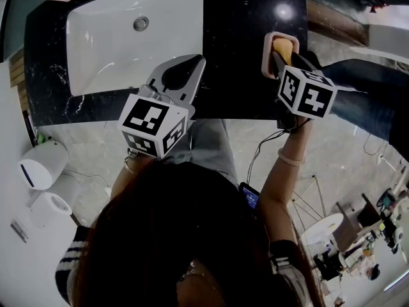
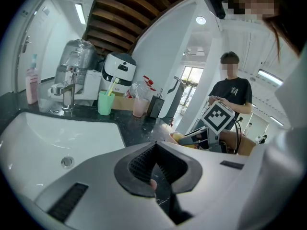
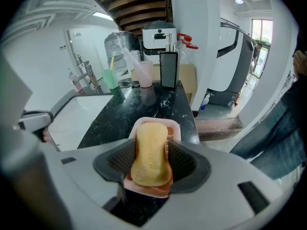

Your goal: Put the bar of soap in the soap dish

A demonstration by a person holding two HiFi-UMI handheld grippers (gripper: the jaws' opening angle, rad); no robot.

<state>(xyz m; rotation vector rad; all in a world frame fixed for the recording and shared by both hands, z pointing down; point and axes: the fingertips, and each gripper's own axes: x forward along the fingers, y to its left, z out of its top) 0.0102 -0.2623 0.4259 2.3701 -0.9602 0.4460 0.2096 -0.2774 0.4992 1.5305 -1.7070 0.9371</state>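
The yellow bar of soap [image 3: 152,162] sits between the pads of my right gripper [image 3: 151,145], which press on its two sides. Directly under it is the pink soap dish [image 3: 144,123], standing on the black counter, and the soap's near end overlaps the dish's near rim. In the head view the soap [image 1: 284,43] and dish [image 1: 268,56] show at the tip of the right gripper [image 1: 284,53], right of the sink. My left gripper [image 1: 201,59] hovers at the sink's right edge with its jaw tips together and nothing held; in its own view the left gripper [image 2: 154,143] is shut.
A white sink [image 1: 128,37] is set in the black marble counter [image 1: 236,31]. At the back stand a faucet [image 2: 64,92], green cup [image 3: 111,78], pink cup [image 3: 144,73], black dispenser [image 3: 169,68] and pink bottle [image 2: 32,85]. A person [image 2: 230,90] stands beyond the counter's end.
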